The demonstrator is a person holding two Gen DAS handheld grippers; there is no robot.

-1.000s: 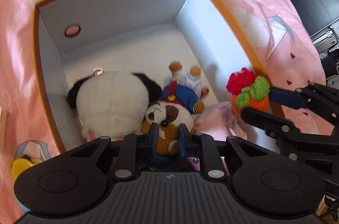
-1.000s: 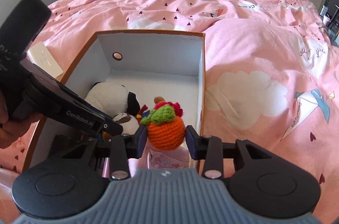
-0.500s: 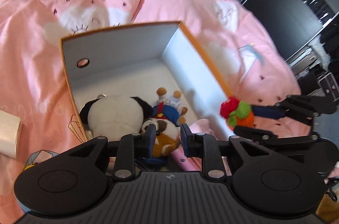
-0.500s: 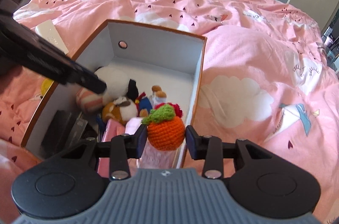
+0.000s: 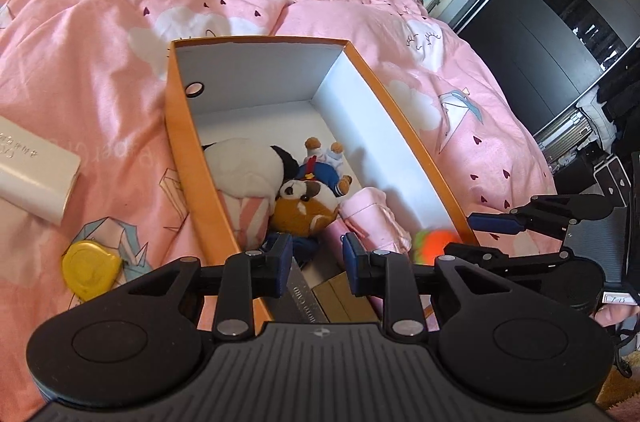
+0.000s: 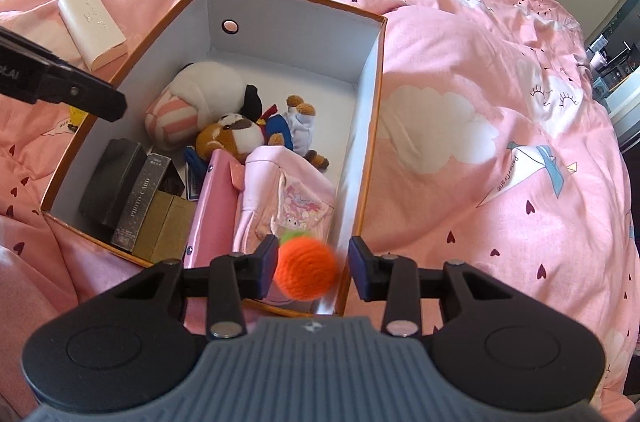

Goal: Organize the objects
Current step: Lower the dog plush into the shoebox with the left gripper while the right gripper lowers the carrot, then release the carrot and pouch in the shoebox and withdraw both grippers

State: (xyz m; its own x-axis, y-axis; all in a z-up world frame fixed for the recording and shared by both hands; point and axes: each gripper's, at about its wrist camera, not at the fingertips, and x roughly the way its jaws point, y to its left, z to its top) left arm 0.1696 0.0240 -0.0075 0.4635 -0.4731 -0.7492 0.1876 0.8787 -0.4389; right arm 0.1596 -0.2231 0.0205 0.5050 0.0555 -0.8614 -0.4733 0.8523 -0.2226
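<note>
My right gripper (image 6: 312, 264) stands parted around the blurred orange crochet ball (image 6: 306, 272), a gap showing at its right pad, over the near corner of the orange box (image 6: 370, 142), while my left gripper (image 5: 316, 262) is opening, empty, above the box's near end.

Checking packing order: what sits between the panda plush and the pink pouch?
A brown dog plush, between panda plush and pink pouch; right wrist view shows it.
</note>
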